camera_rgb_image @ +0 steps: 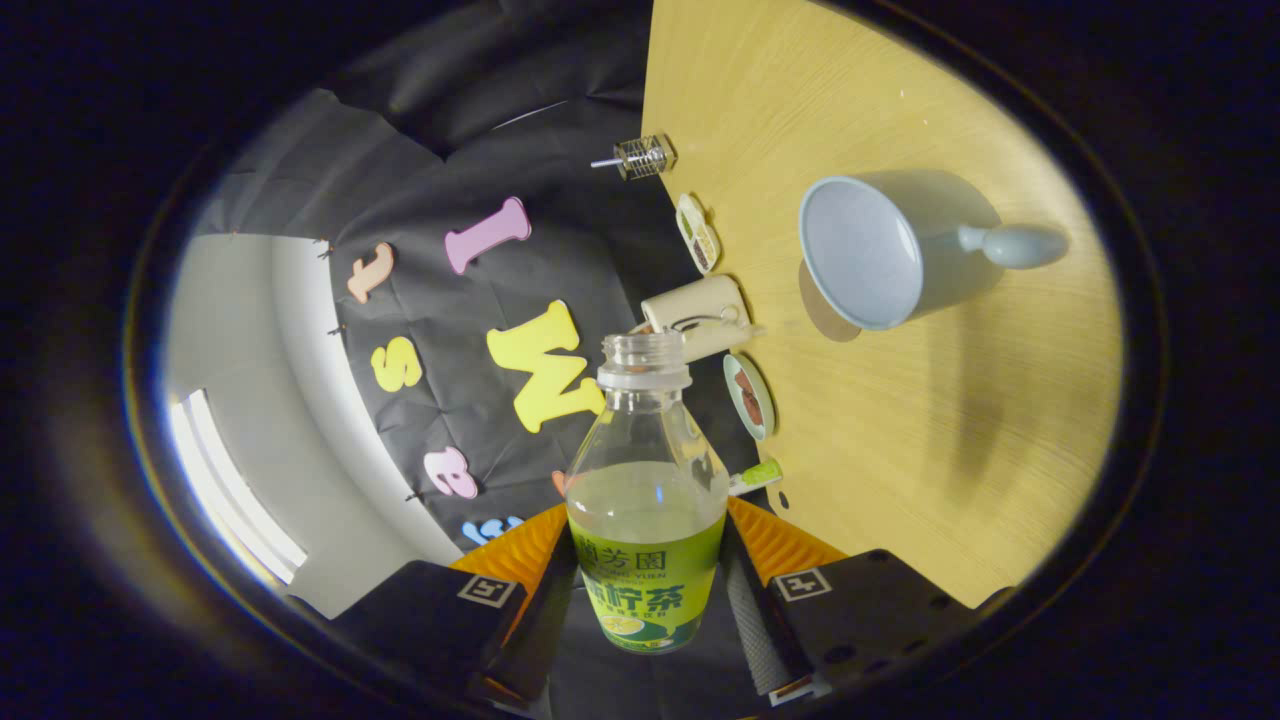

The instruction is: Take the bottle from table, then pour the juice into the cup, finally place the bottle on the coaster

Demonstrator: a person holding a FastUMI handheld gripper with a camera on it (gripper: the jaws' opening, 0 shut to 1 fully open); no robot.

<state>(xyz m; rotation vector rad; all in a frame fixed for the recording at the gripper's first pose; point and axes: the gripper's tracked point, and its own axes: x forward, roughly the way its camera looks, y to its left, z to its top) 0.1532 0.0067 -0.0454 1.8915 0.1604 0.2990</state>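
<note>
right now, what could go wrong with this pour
1. The clear plastic bottle with the green label is uncapped and held between the fingers of the gripper in a rolled view; its mouth is not over the pale blue cup, so juice might hit the wooden table.
2. Small dishes and a cream container sit near the bottle neck and might get bumped.

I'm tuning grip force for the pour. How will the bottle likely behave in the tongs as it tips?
The bottle, held between the tongs, is uncapped and roughly half full, so the juice will likely shift and move its weight toward the neck. Its clear thin wall probably flexes under a hard squeeze. The glossy label may be slippery.
</note>
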